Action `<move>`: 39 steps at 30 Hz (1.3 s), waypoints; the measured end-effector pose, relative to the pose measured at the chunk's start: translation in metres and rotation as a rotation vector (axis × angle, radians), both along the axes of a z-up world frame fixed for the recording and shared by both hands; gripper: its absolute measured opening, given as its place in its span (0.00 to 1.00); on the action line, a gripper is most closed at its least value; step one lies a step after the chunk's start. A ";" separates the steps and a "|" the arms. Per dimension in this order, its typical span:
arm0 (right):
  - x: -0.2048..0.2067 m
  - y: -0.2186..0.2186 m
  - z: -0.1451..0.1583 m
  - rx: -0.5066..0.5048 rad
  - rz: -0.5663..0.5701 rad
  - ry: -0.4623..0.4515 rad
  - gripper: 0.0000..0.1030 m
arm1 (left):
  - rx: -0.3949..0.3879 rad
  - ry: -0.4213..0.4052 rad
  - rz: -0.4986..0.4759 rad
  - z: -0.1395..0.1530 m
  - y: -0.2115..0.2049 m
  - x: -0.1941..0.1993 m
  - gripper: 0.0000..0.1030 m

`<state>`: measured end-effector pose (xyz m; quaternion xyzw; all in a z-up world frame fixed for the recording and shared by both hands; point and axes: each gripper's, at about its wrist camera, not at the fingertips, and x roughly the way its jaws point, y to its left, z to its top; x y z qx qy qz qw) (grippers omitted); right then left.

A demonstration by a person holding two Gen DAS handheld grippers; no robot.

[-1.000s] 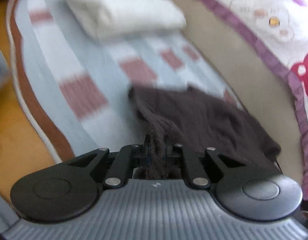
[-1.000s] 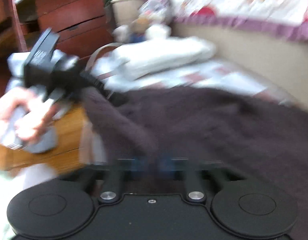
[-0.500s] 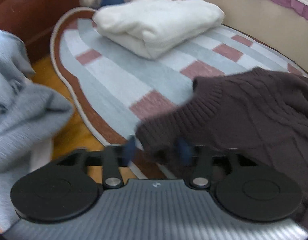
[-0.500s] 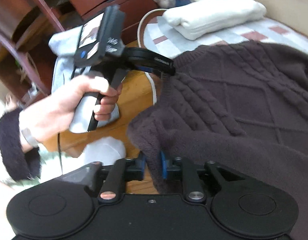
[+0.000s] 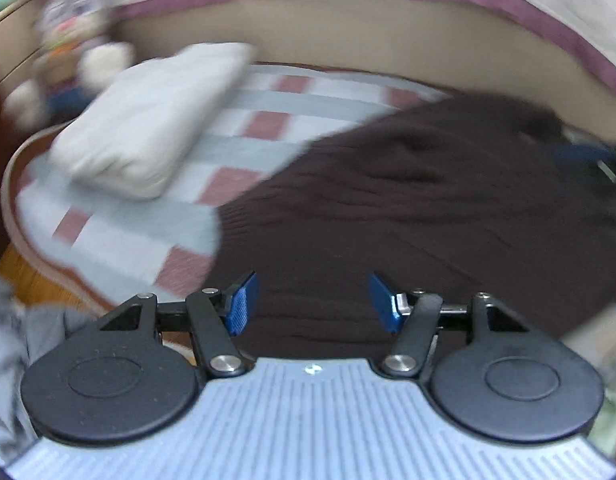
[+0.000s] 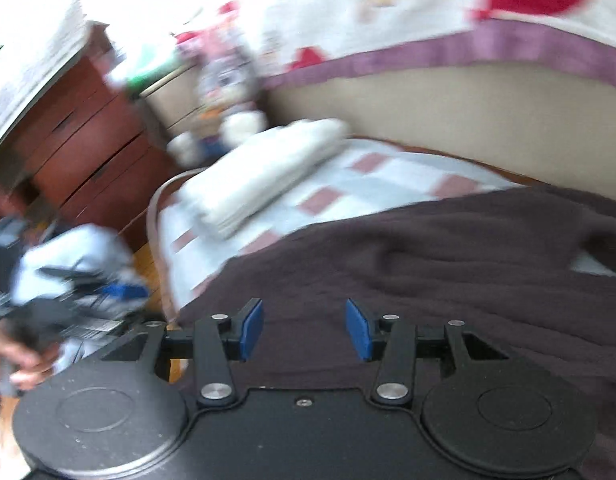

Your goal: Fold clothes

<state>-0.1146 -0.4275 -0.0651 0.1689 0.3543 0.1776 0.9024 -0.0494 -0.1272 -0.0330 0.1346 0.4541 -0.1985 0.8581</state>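
Above the brown sweater (image 5: 407, 208) on the rug (image 5: 148, 236), left gripper (image 5: 311, 300) and right gripper (image 6: 304, 328) gape empty, jaws just opened.

A checked rug (image 5: 120, 236), a stuffed toy (image 6: 228, 92), red-brown drawers (image 6: 88, 148).

light: daylight, blown-out upper left (right wrist) | blur: motion-smeared | edges: fisheye-curved

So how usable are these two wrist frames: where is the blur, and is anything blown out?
Left wrist view: the left claw is sharp, while the brown sweater, folded white garment and checked rug are motion-smeared. Right wrist view: the right claw is crisp, the soft toy and hand are streaked, the upper left corner is overexposed; fisheye bends both.
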 end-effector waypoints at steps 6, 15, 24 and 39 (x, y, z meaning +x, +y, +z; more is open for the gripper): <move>-0.003 -0.078 -0.008 -0.009 -0.190 0.078 0.50 | 0.161 0.143 -0.079 0.045 -0.043 0.021 0.60; -0.007 -0.132 -0.024 0.054 -0.356 0.131 0.50 | 0.313 0.095 -0.067 0.013 -0.084 0.052 0.66; -0.027 -0.237 -0.057 0.125 -0.823 0.285 0.50 | 0.119 0.147 0.041 -0.059 -0.135 0.103 0.66; -0.035 -0.326 -0.088 0.052 -1.016 0.381 0.53 | 0.032 0.004 0.167 -0.123 -0.173 0.156 0.74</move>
